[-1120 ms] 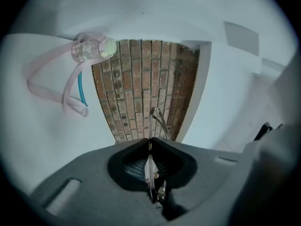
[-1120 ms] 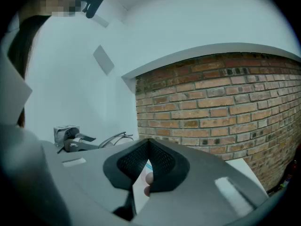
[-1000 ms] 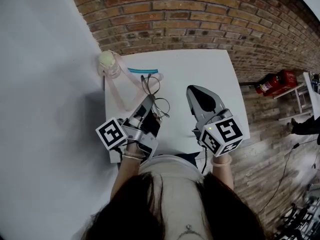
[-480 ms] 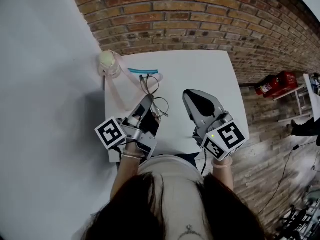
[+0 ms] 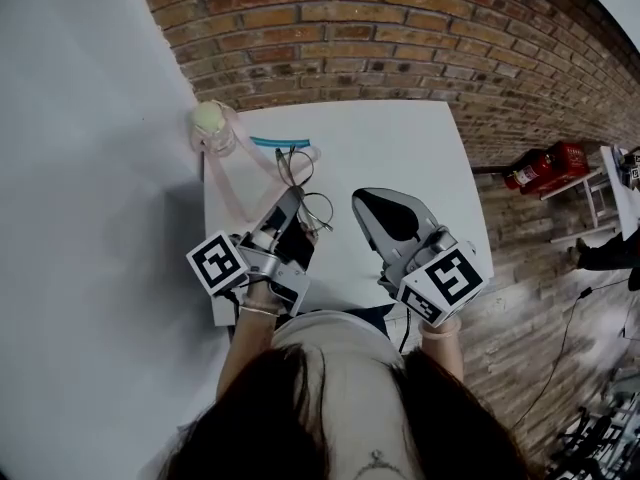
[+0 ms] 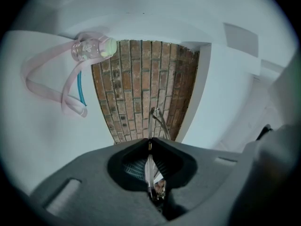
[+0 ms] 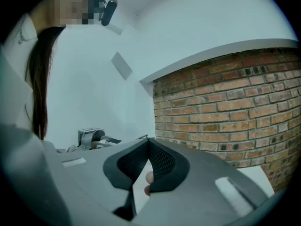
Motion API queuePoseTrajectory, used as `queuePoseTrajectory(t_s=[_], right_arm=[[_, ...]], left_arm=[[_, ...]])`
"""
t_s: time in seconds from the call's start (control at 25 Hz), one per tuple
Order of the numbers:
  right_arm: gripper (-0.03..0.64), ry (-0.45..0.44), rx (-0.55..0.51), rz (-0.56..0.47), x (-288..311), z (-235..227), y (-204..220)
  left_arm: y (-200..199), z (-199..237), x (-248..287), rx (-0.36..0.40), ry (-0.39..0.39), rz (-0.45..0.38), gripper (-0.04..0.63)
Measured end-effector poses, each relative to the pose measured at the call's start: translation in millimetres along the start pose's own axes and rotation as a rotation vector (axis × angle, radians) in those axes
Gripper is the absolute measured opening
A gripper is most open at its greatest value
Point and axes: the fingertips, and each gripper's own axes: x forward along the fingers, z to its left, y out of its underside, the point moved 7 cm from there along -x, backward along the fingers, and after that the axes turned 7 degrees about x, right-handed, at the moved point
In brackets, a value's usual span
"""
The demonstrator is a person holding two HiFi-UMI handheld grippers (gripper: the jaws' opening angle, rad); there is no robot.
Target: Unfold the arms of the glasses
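The right gripper point(image 7: 148, 140), jaws closed on nothing, has shifted left toward the glasses point(image 6: 150, 168), which the left gripper point(image 6: 151, 141) clamps edge-on above the near left part of the tabletop point(image 5: 400, 138). Risk: the thin wire arms may bend, or twist out of the clamp, if pulled off the hinge line. The clear bottle point(image 5: 212, 123) at the far left corner shows no discernible contents.

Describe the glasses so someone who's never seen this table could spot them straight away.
On the white table by the brick wall, look at its left half. The glasses are pinched in the left tool there: thin dark wire, unlike the pink-strapped bottle and teal stick beyond.
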Motion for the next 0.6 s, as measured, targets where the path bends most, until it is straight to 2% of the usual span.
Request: queuePoseTrajectory(t_s=[0.6], right_arm=[[0.053,-0.132,-0.013,0.051,12,15,8]], left_arm=[[-12,1,-4,-0.019,0.001,-0.053,0.025]])
